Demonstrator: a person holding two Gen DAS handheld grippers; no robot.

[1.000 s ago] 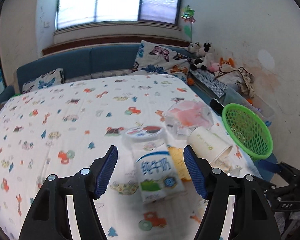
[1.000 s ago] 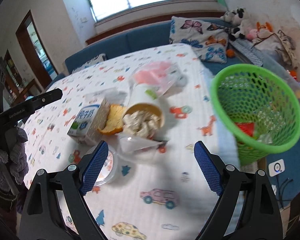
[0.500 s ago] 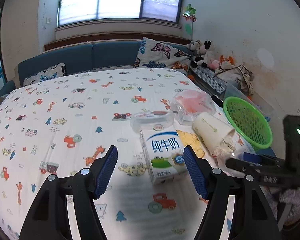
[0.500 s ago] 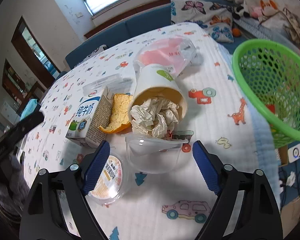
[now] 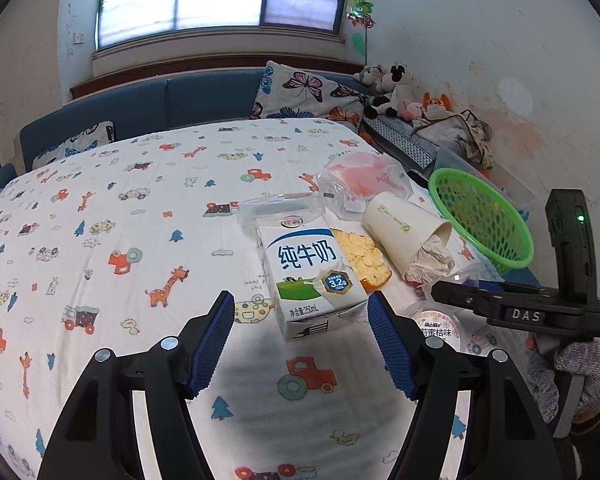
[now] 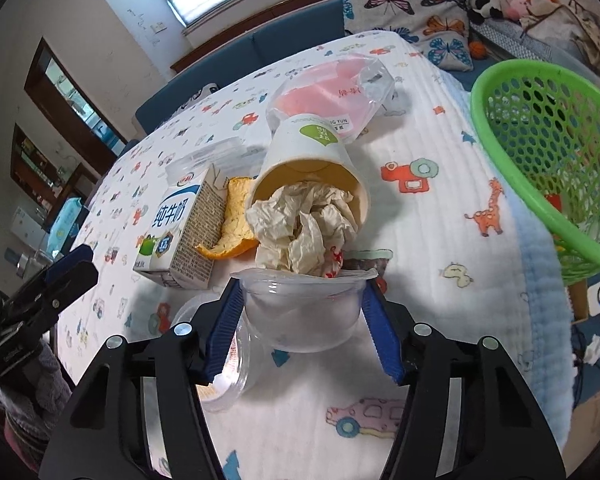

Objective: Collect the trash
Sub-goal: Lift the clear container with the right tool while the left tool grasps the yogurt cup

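Right gripper (image 6: 302,326): blue pads pressing both sides of a clear plastic cup (image 6: 303,312), jaws closed in on it.
Clear plastic cup: sitting upright on the table cover (image 6: 440,248), nearest of the litter.
Paper cup (image 6: 312,168): lying on its side just beyond, mouth facing near, crumpled tissue (image 6: 300,228) spilling out.
Orange peel (image 6: 234,226): leaning between paper cup and milk carton (image 6: 180,228), carton to the left.
Pink-filled plastic bag (image 6: 332,94): lying farther back, touching the paper cup.
Yogurt tub (image 6: 220,360): resting near left, partly behind the left finger.
Green basket (image 6: 540,152): hanging off the right edge.
Left gripper (image 6: 56,280): showing at far left, state unclear.
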